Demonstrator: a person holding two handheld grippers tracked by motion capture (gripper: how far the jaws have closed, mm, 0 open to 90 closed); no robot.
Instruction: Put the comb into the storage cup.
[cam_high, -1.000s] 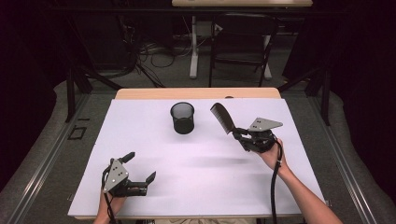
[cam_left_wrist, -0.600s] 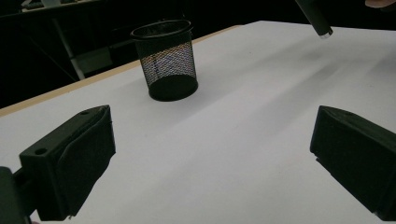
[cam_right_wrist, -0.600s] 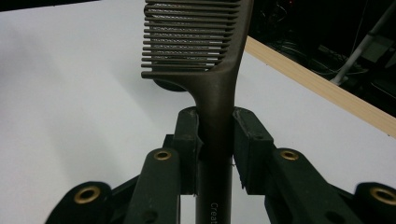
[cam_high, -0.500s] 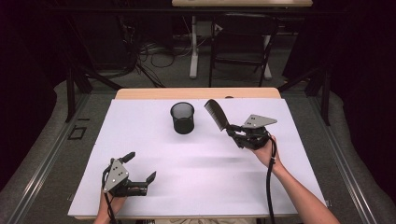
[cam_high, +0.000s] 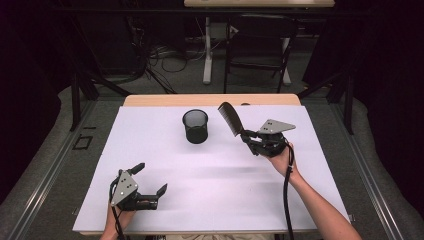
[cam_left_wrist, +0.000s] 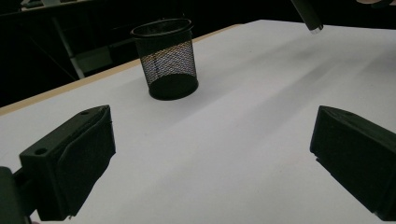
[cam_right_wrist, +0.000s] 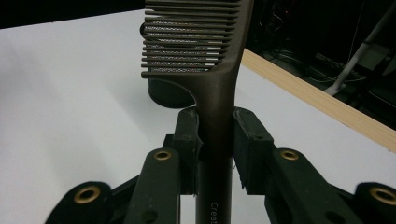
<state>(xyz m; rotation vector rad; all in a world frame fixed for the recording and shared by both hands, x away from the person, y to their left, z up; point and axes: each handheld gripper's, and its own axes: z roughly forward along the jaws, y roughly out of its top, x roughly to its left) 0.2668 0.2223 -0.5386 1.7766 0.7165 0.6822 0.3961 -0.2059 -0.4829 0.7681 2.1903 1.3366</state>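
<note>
Right gripper (cam_high: 246, 134) (raised, tilted) clamps comb (cam_high: 229, 117).

black mesh cup (cam_high: 195, 127), dark brown comb (cam_high: 231, 118), white table sheet (cam_high: 210, 190); black tongs (cam_high: 248, 137)

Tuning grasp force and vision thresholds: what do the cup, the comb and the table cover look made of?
Cup: black wire mesh, likely metal, with a solid rim and base; light shows through the wall.
Comb: dark brown, smooth, moulded in one piece, probably plastic; clamped by its handle in the right tool.
Table cover: matte white sheet, paper or thin board, no glare; a wood-look edge shows behind it.
</note>
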